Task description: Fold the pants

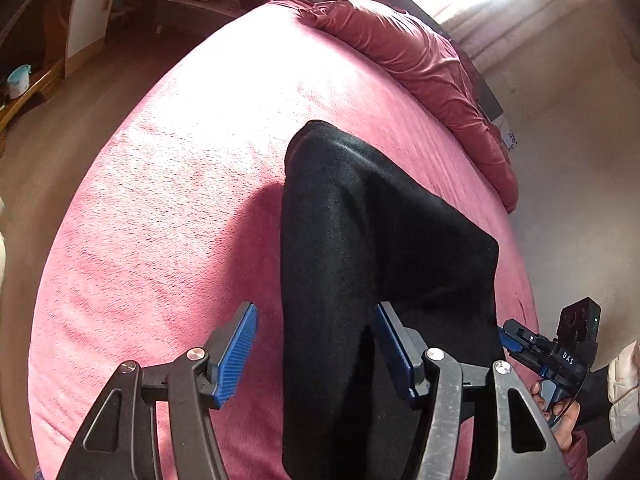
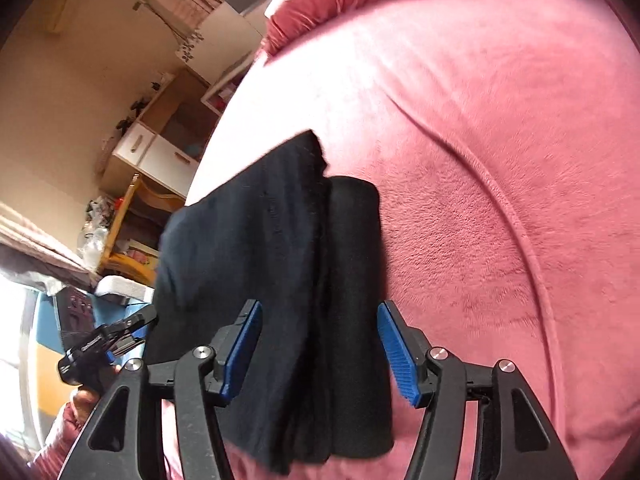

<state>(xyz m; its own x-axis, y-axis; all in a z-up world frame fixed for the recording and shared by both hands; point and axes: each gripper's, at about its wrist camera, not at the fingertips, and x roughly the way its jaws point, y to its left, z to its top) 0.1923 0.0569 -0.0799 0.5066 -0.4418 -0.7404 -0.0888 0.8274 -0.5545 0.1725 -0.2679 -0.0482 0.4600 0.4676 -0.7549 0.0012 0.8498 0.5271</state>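
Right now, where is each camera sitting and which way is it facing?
Left wrist: rides the left tongs, looks down along them at the black pants on the pink bed; the right tongs and a hand show at right.
Right wrist: rides the right tongs, faces the same pants; the left tongs show at left.
Shared: pants, bed, each other's tongs.

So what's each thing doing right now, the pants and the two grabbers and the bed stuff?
black pants: folded lengthwise, lying on the pink blanket, not gripped.
left hand-held gripper: open, jaws on either side of the pants' near end.
right hand-held gripper: open, pants between its jaws.
red duvet: bunched up at the far end of the bed.
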